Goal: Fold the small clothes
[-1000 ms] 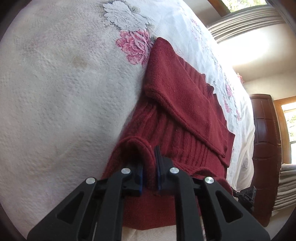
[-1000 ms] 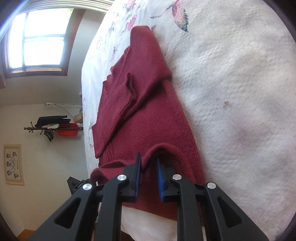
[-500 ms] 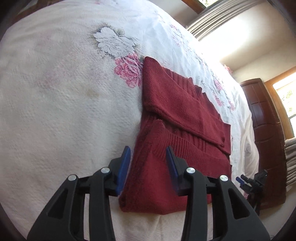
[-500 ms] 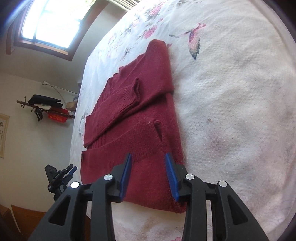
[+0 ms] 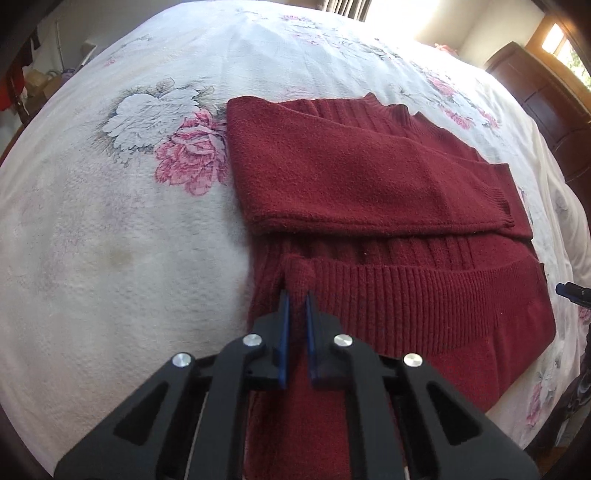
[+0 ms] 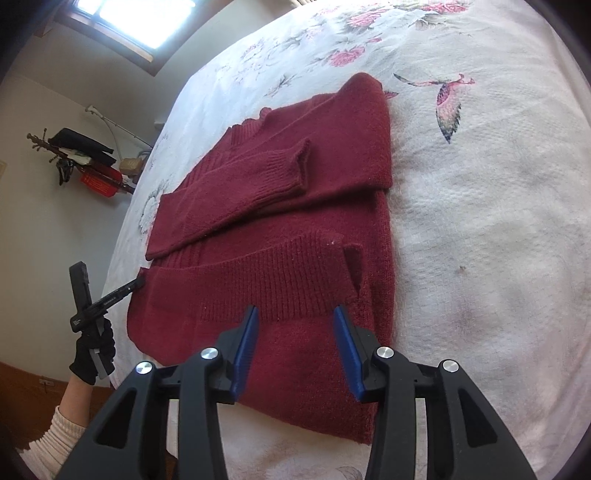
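- Fingers of the left gripper (image 5: 295, 295) stand almost together, pinching a small raised tuck of the red sweater (image 5: 369, 177) at the left end of its ribbed hem band (image 5: 424, 295); the blue pads press the knit from both sides.
- Fingers of the right gripper (image 6: 295, 314) stand wide apart with nothing between them, poised just above the sweater's near folded layer, close to its right edge.
- Ribbed hem band (image 6: 266, 284) lies folded up across the body, running crosswise in front of both grippers; near its right end a small slit-like opening shows in the knit.
- Beyond the band, the two sleeves are folded across the chest, one over the other; the cuff (image 6: 291, 173) of the upper sleeve ends near the right side of the garment.
- Farthest part of the sweater is the ribbed collar (image 5: 391, 110), lying flat.
- Sweater rests on a bed covered by a white textured bedspread (image 5: 110, 240) printed with pink and white flowers and, to the right, a pink bird (image 6: 448, 107).
- In the right wrist view the left gripper (image 6: 138, 283) touches the sweater's left edge, held by a hand in a black glove (image 6: 92, 347) with a cream ribbed sleeve (image 6: 55, 439) below it.
- Far off, a dark wooden cabinet (image 5: 546, 96) stands past the bed on one side; on the other, a rack (image 6: 85, 158) against the white wall carries dark and red items, under a bright window (image 6: 144, 11).
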Tool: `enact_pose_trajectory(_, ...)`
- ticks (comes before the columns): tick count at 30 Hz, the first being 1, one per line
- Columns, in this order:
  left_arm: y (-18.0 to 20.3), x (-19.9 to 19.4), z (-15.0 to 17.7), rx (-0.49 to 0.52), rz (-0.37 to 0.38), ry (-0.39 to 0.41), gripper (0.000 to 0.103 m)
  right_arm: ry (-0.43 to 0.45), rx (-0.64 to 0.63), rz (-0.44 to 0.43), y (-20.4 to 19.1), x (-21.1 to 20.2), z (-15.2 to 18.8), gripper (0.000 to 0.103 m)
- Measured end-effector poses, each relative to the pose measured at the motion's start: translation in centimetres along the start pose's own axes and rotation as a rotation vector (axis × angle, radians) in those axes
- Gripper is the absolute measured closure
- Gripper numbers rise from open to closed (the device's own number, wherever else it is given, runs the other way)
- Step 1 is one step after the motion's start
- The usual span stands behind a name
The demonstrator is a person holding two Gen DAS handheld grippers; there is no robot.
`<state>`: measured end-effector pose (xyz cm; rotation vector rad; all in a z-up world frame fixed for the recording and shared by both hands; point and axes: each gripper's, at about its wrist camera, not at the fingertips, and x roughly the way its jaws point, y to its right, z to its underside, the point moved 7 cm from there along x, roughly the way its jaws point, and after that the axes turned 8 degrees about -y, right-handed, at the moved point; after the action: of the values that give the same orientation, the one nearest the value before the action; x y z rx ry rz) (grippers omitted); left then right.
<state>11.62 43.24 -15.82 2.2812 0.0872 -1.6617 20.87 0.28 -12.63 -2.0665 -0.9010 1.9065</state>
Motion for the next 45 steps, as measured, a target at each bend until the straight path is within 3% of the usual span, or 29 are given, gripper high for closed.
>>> enact_pose_trajectory(3, 0.8, -1.4, 0.4, 0.038, 0.001, 0.048, 0.098, 0.002, -0.045, 0.044, -0.4, 0.2, -0.6, 0.054)
enact_pose_trajectory(6, 1.2, -2.1, 0.8, 0.034, 0.051, 0.063, 0.098, 0.003, -0.103, 0.083, -0.9, 0.6, -1.1, 0.050)
enact_pose_trajectory(10, 1.2, -0.4, 0.8, 0.030, 0.047, 0.013, 0.098, -0.022, -0.186, 0.191, -1.4, 2.0, -1.7, 0.042)
enact_pose_trajectory(17, 1.1, 2.7, 0.4, 0.020, -0.006, -0.048, 0.084, -0.108, -0.229, 0.302, -0.4, 5.5, -2.3, 0.041)
enact_pose_trajectory(18, 1.1, 2.8, 0.4, 0.018, -0.003, -0.047, 0.085, -0.114, -0.239, 0.316, -0.4, 5.8, -2.2, 0.044)
enact_pose_trajectory(19, 1.2, 2.7, 0.5, 0.019, 0.002, -0.042, 0.093, -0.118, -0.253, 0.321, -0.6, 5.9, -1.9, 0.060)
enact_pose_trajectory(20, 1.2, 2.5, 0.5, 0.021, 0.004, -0.033, 0.097, -0.121, -0.262, 0.326, -0.6, 5.8, -1.7, 0.068)
enact_pose_trajectory(21, 1.3, 2.1, 0.6, 0.024, 0.006, -0.018, 0.097, -0.115, -0.267, 0.322, -0.6, 5.6, -1.6, 0.086)
enact_pose_trajectory(22, 1.3, 1.6, 0.6, 0.027, 0.007, -0.003, 0.098, -0.107, -0.266, 0.300, -0.8, 5.3, -1.4, 0.091)
enact_pose_trajectory(29, 2.2, -4.6, 1.9, 0.023, 0.060, 0.158, 0.099, 0.023, -0.271, 0.182, -3.0, 0.0, 0.7, 0.094)
enact_pose_trajectory(35, 2.9, -8.1, 1.8, 0.042, 0.047, 0.227, 0.099, 0.104, -0.267, 0.134, -3.9, -4.0, 1.4, 0.097)
enact_pose_trajectory(39, 3.4, -10.2, -1.4, 0.018, 0.072, 0.289, 0.099, 0.154, -0.255, 0.112, -4.7, -6.1, -0.9, 0.097)
enact_pose_trajectory(45, 4.8, -11.3, -9.5, 0.009, 0.044, 0.381, 0.099, 0.237, -0.246, 0.140, -6.0, -8.6, -7.4, 0.097)
